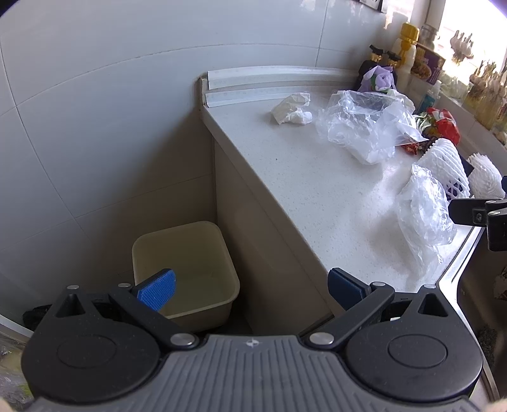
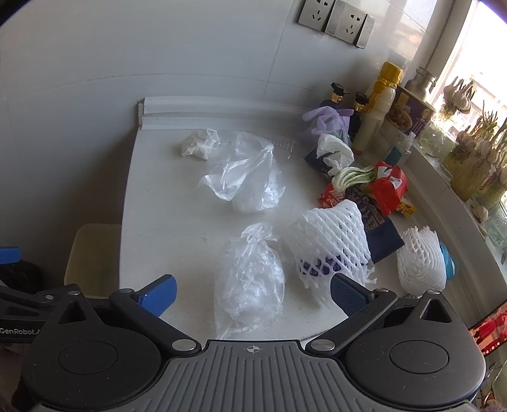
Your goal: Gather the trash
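The right gripper (image 2: 252, 293) is spread wide, holding nothing, a crumpled clear bag (image 2: 248, 279) on the table (image 2: 164, 202) between its fingers, long axis running 12 to 6; the left gripper (image 1: 250, 286) gapes empty above the beige bin (image 1: 185, 269) on the floor at the table's 9 o'clock edge; two clear bags, the second (image 2: 244, 172) toward 12; two white foam nets (image 2: 329, 244), (image 2: 420, 260) at 3; one tissue wad (image 2: 198, 142) at 11.

wall sockets (image 2: 336, 19) | yellow-capped bottle (image 2: 380, 104) | garlic on sill (image 2: 475, 149)
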{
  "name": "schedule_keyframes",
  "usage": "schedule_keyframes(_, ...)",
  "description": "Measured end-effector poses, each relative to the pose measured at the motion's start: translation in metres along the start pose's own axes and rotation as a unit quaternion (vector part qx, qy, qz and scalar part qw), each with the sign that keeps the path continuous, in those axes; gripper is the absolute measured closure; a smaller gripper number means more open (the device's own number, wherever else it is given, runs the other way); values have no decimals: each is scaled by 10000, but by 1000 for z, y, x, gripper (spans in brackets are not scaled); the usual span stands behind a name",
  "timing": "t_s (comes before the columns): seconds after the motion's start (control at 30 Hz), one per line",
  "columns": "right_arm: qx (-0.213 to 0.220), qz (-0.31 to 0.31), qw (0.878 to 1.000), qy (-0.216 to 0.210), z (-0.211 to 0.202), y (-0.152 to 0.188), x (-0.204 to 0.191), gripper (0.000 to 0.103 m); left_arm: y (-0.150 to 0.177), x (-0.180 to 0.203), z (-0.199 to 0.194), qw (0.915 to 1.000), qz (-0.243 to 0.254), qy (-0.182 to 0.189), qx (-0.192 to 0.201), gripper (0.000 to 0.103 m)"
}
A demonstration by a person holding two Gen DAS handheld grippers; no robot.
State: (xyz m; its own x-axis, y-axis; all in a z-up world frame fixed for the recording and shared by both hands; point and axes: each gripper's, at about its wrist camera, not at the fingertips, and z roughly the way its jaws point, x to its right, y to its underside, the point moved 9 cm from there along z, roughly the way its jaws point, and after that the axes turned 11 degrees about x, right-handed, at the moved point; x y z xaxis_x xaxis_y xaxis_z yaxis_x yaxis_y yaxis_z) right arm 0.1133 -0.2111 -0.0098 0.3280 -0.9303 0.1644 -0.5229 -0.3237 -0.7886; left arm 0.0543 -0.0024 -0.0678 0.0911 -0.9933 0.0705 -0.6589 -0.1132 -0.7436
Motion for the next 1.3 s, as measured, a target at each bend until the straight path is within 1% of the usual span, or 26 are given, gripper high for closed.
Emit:
schedule_keyframes(0.5,7,7,10000,-13,-1,0,1,0,0,1,1,10000,26,4,-9,1)
schedule_keyframes(0.77,-51,-22,10000,1,1,0,-3,0,0,-6,-2,10000,30,-39,-20,1)
schedule_keyframes(1.03,-24,-75,10000,-8,-1,0,-3,0,-1,-18,-6,9999,50,-131,34,1)
schedule_keyframes(1.3,46,21,10000,-15,-3,0,4,0,-11,-19,-8,9996,151,-14,246,1)
